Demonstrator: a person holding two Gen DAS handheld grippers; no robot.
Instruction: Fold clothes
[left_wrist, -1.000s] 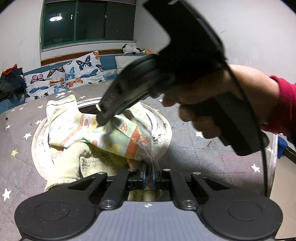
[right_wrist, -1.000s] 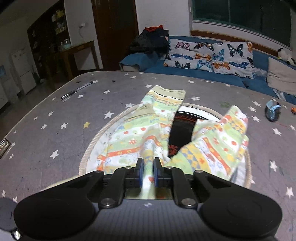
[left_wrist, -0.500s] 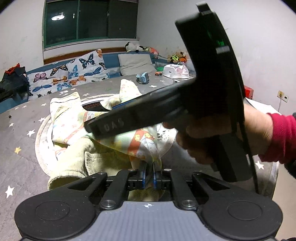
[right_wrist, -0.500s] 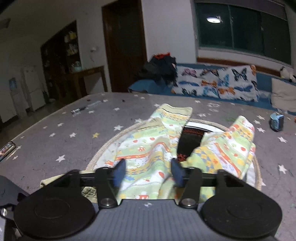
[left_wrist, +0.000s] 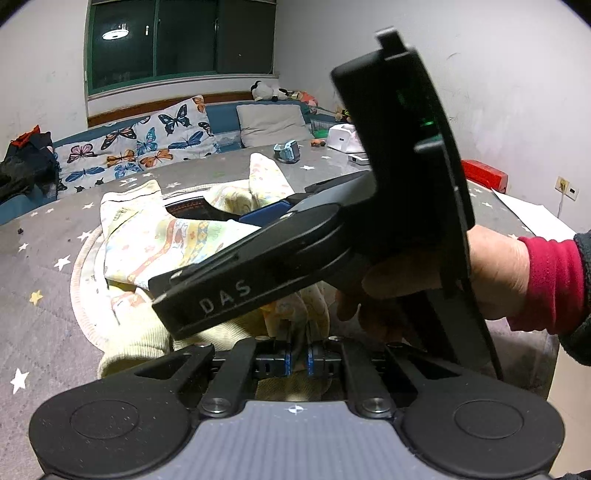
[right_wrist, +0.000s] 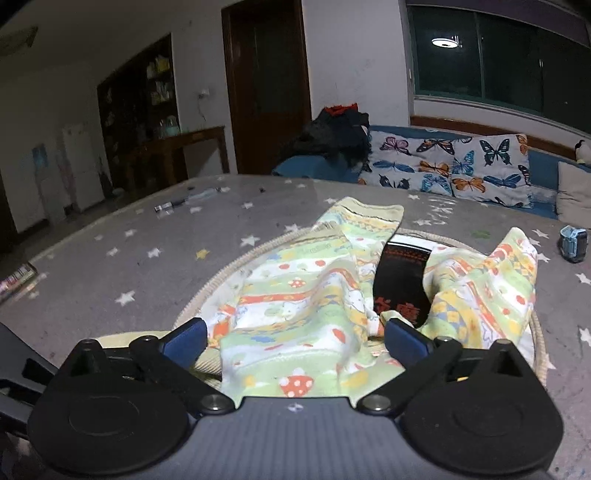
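Right gripper (right_wrist: 293, 338) fingers just opened, released garment (right_wrist: 295, 314); left gripper (left_wrist: 297, 360) still clamped.

We are looking low and close from both wrists, angled downward along the fingers. Both views are sharing the patterned garment (left_wrist: 173, 236) (right_wrist: 295, 306), the star-dotted surface (left_wrist: 40, 295) (right_wrist: 110, 266) and the butterfly cushions (left_wrist: 140, 147) (right_wrist: 454, 162) beyond.

Garment (right_wrist: 306, 314) lies centre frame on the round mat (right_wrist: 218, 284), which sits on the table (right_wrist: 110, 258). Pen (right_wrist: 173, 204) upper left on the table, small gadget (right_wrist: 573, 244) at right edge, cushions (right_wrist: 443, 166) behind along the top (sofa line). Right gripper (right_wrist: 293, 338) at bottom, garment between its spread fingers.
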